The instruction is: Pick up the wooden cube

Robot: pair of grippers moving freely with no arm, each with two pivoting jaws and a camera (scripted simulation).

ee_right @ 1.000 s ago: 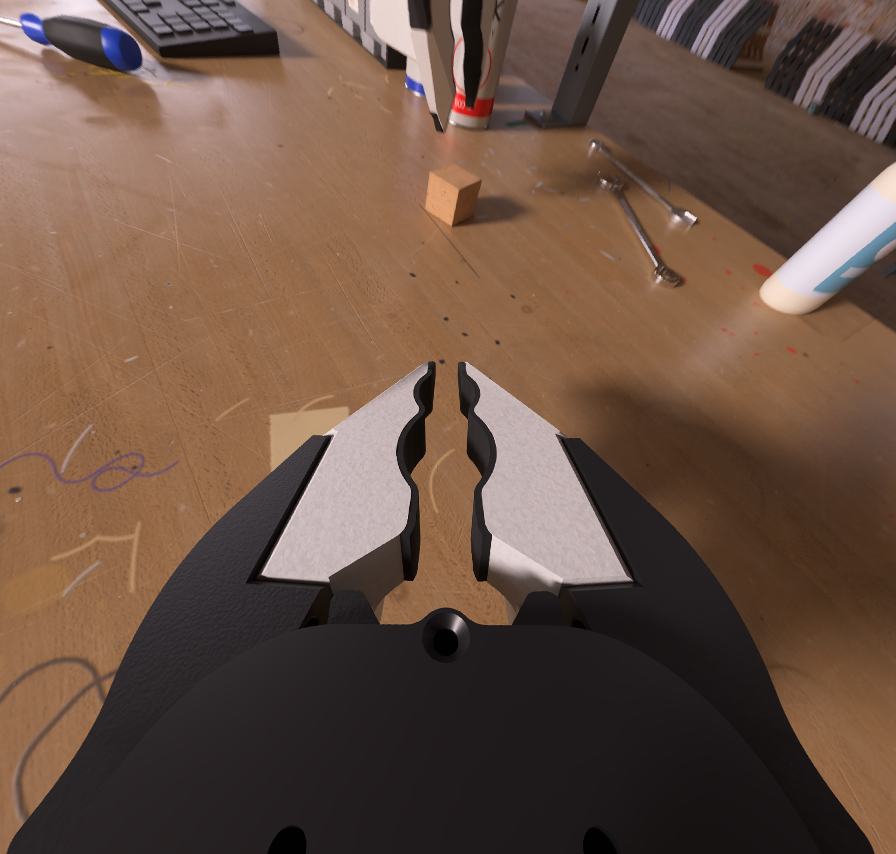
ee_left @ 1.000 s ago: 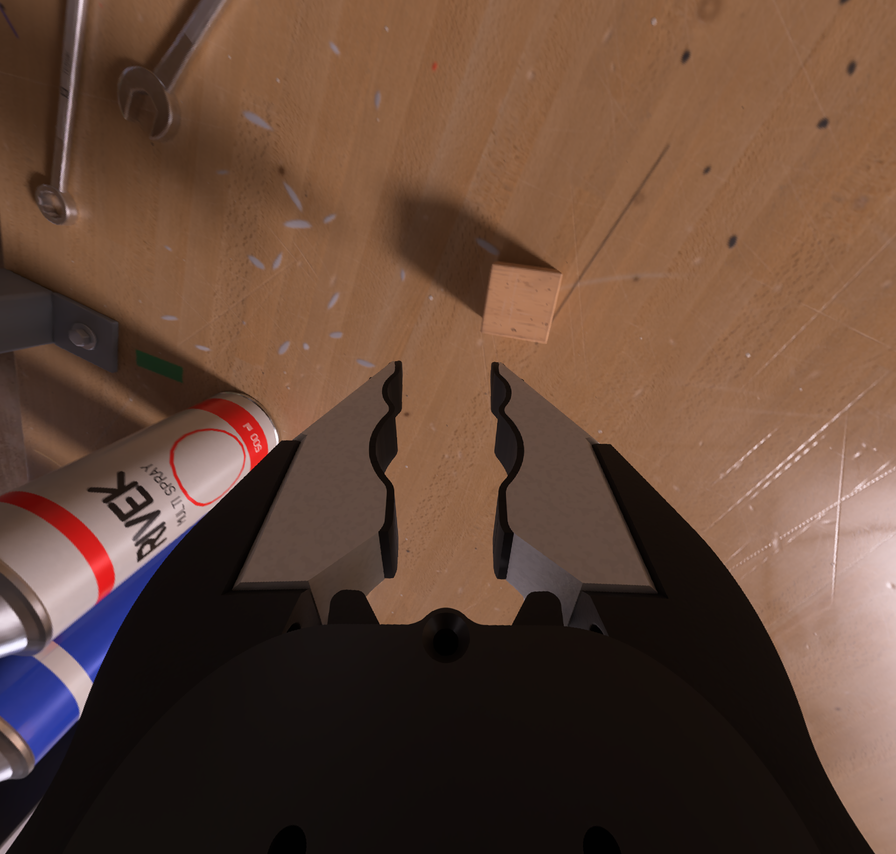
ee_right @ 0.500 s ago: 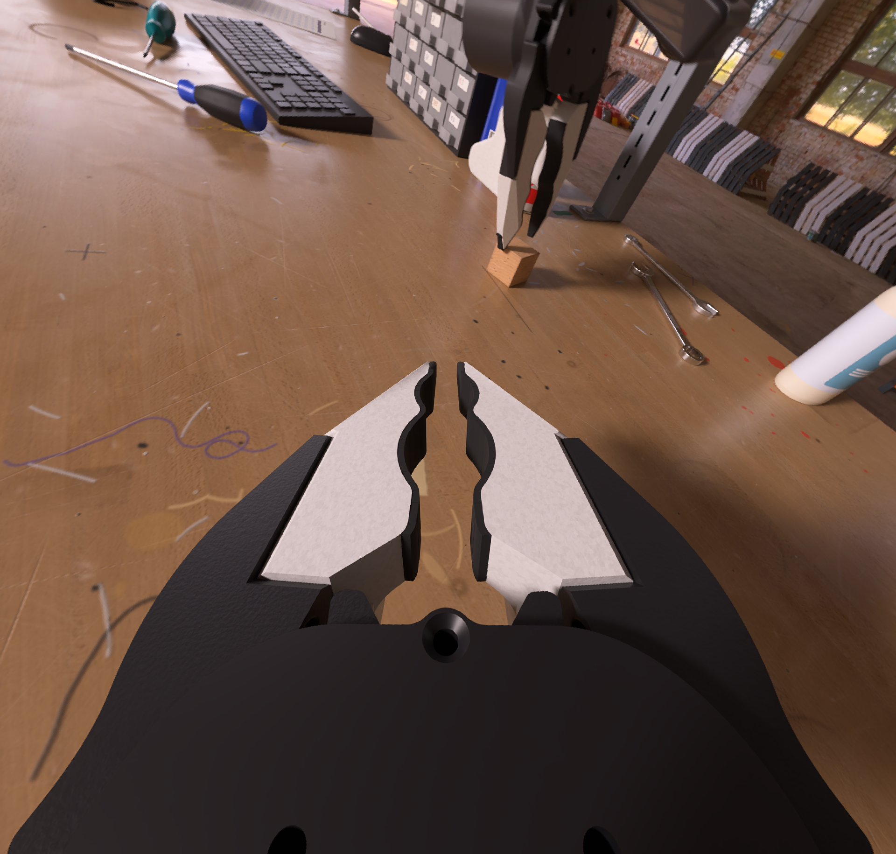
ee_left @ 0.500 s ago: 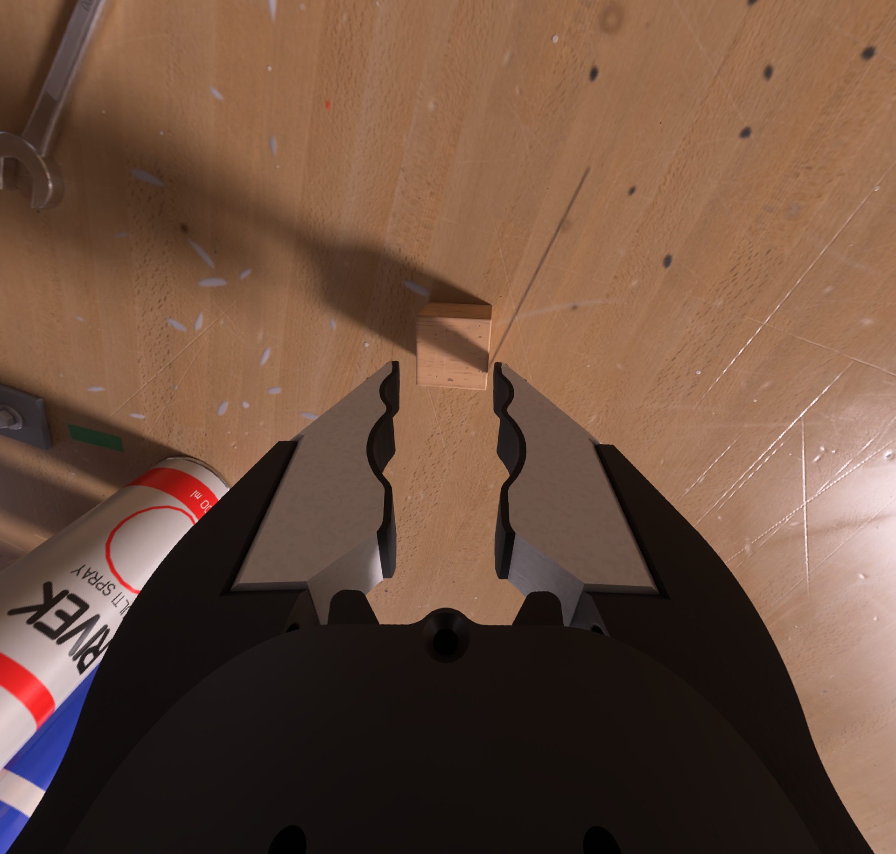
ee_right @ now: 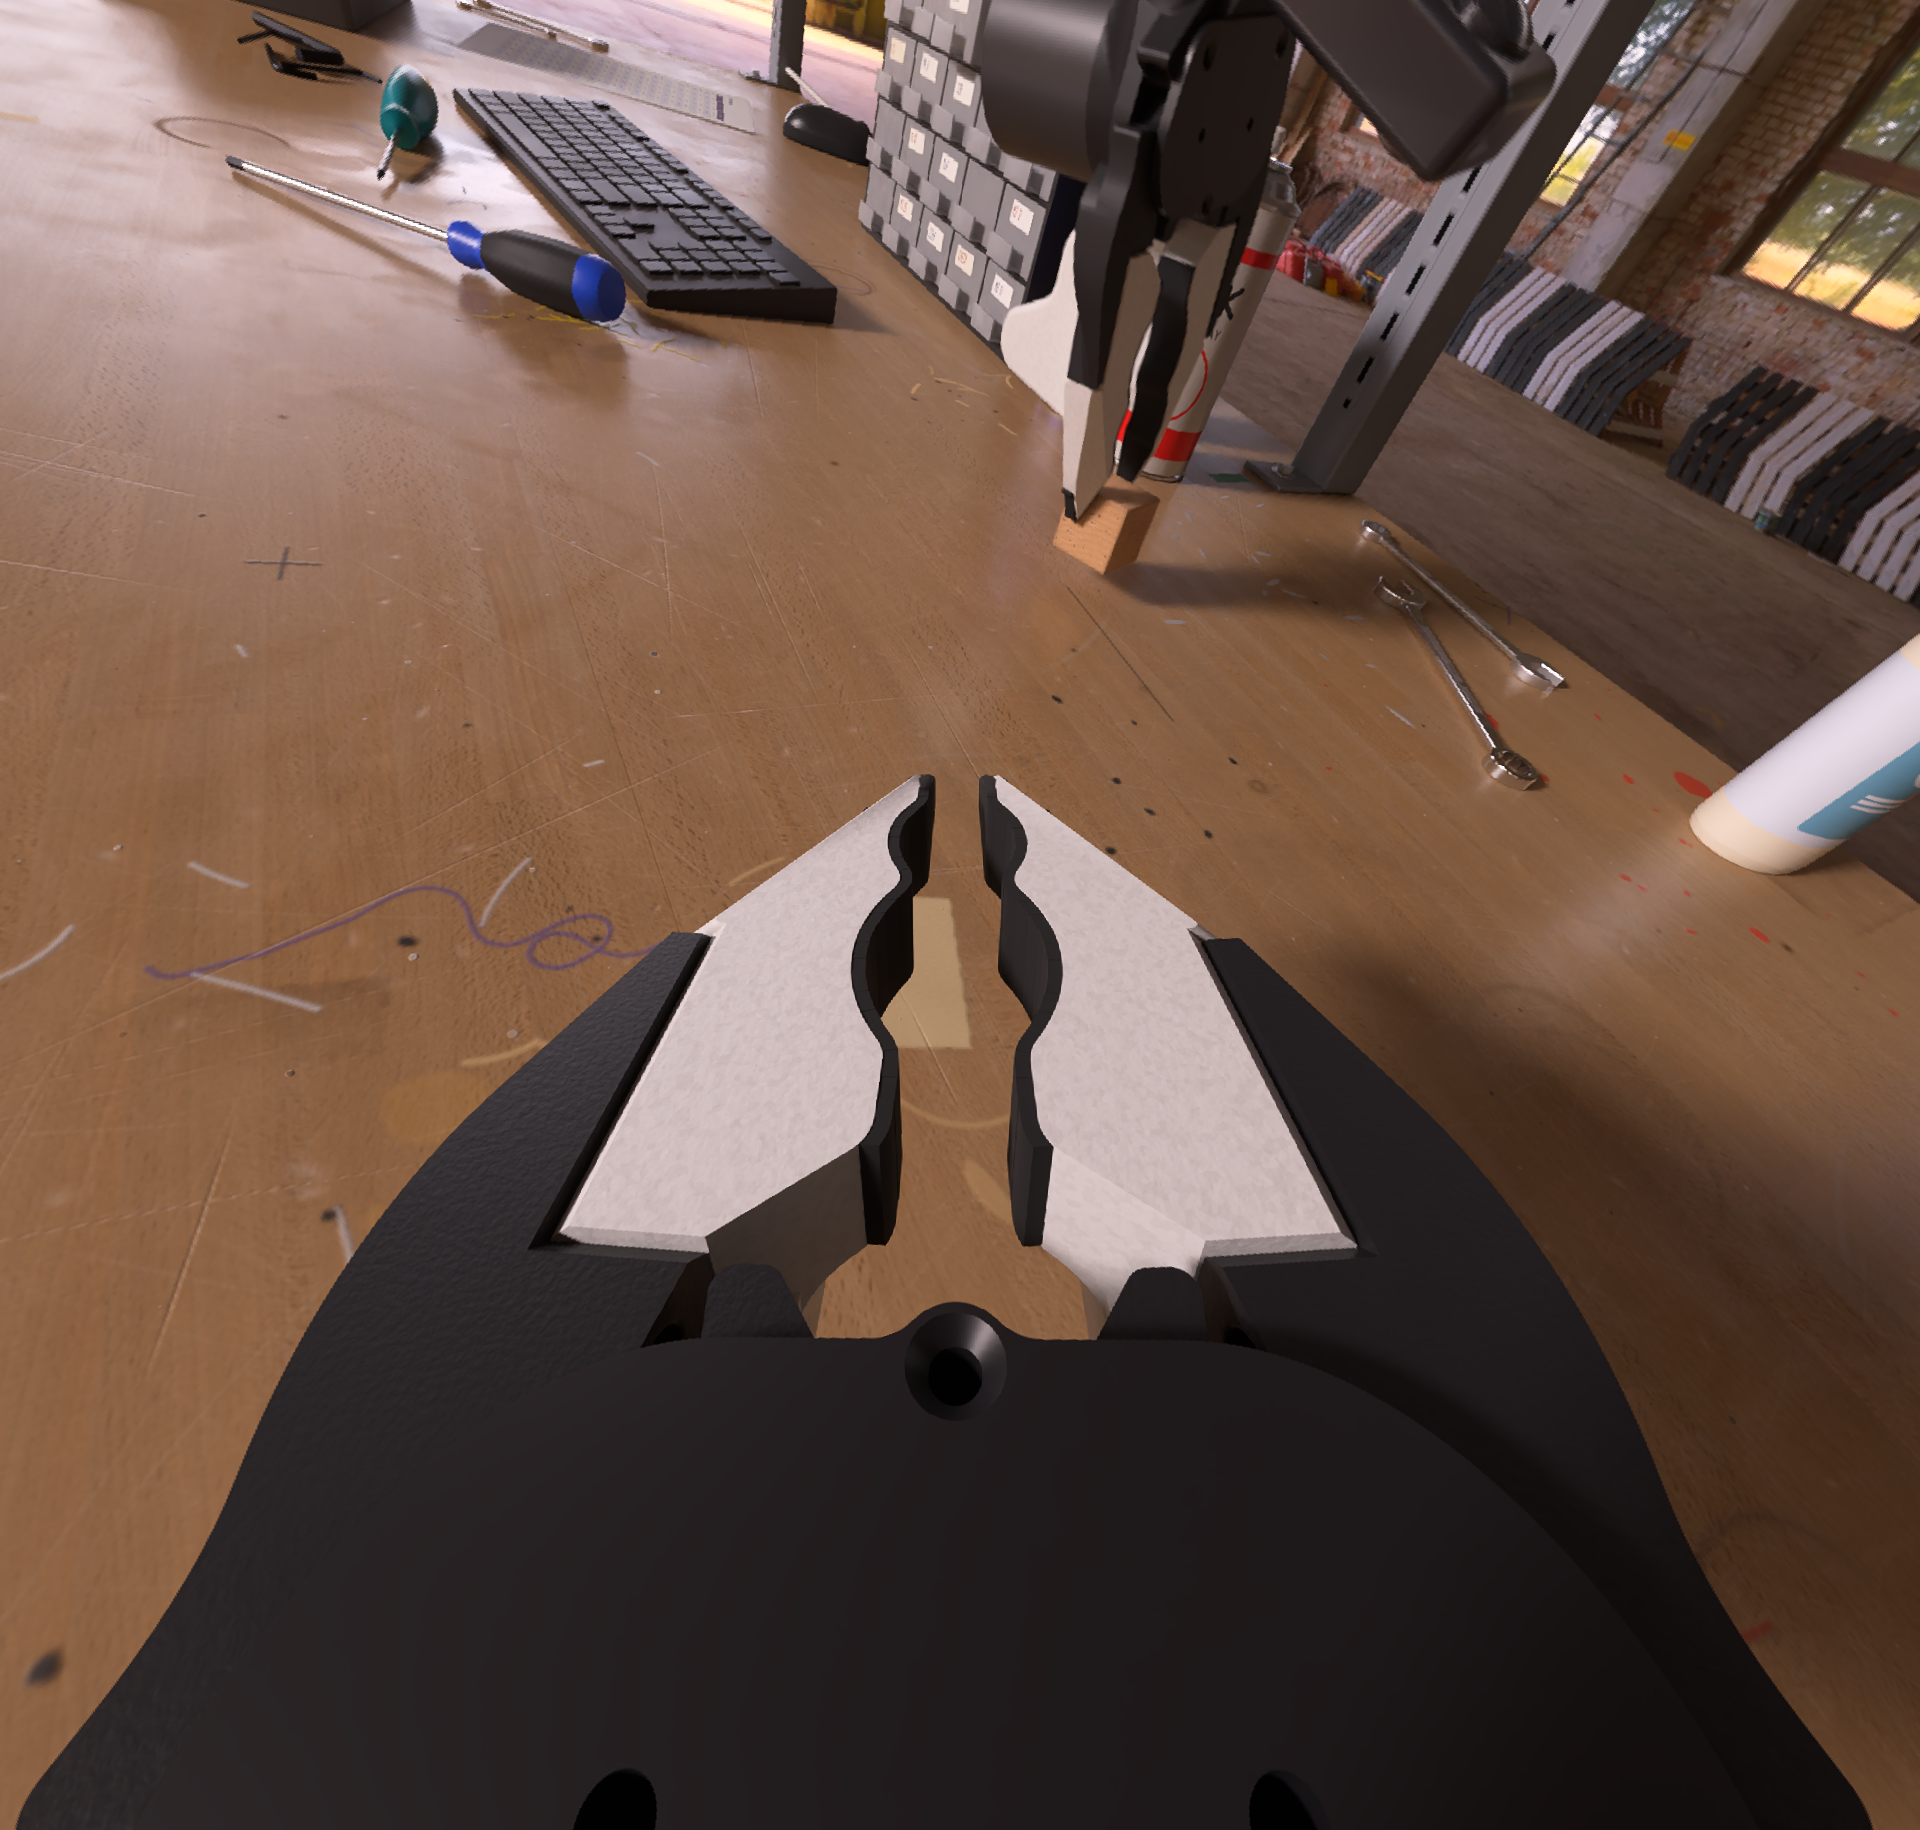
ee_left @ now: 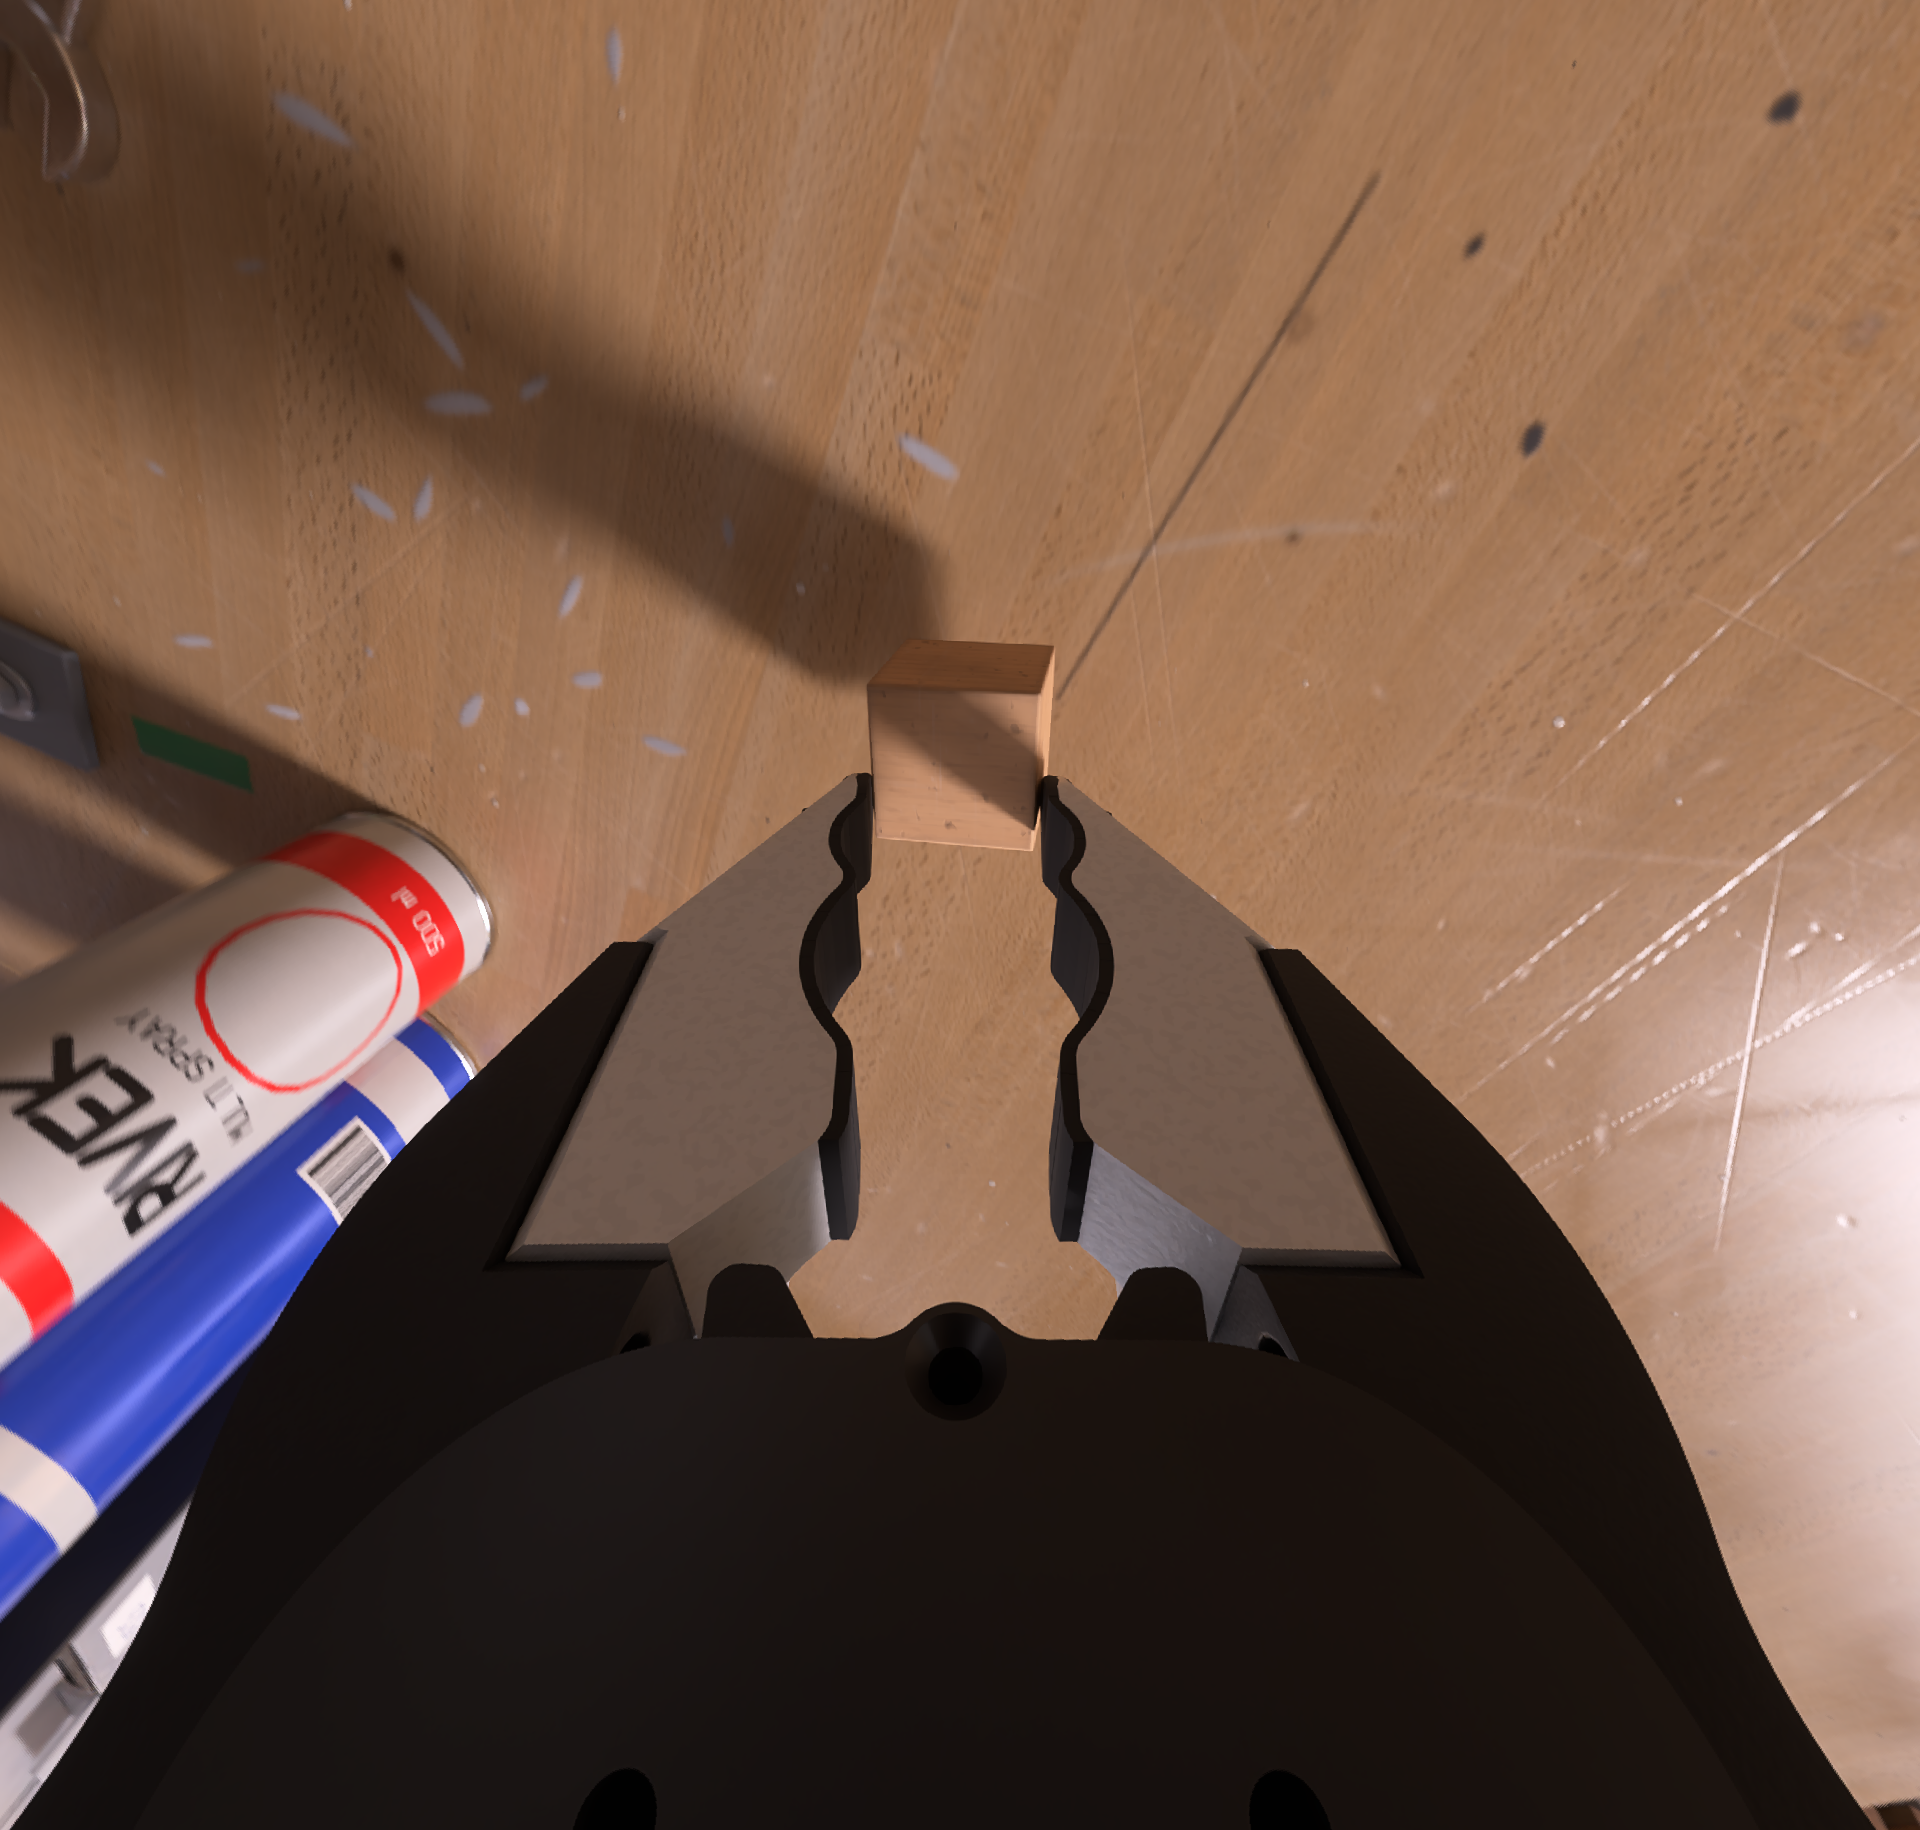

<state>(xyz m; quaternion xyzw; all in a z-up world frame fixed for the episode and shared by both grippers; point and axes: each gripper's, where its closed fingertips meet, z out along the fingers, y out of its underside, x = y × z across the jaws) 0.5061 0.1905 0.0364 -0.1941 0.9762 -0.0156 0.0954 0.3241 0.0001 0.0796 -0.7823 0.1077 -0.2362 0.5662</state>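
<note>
The wooden cube (ee_left: pixel 961 741) is a small pale block on the wooden bench (ee_left: pixel 1455 430). My left gripper (ee_left: pixel 956 804) points down at it, and its two fingertips press the cube's left and right sides at its near end. In the right wrist view the cube (ee_right: pixel 1112 533) looks slightly tilted under the left gripper (ee_right: pixel 1101 490), about at bench level. My right gripper (ee_right: pixel 957 788) hovers low over the bench well short of the cube, its jaws nearly together with nothing between them.
Two spray cans (ee_left: pixel 260 1001) lie close to the left of the left gripper. Two wrenches (ee_right: pixel 1455 637) and a white bottle (ee_right: pixel 1818 772) lie to the right. A keyboard (ee_right: pixel 644 201), a screwdriver (ee_right: pixel 520 268), a drawer cabinet (ee_right: pixel 945 180) and a metal post (ee_right: pixel 1392 274) stand beyond.
My left gripper came down over the cube and its fingers closed onto the cube's sides. My right gripper pulled back and tilted up, so more of the bench shows.
</note>
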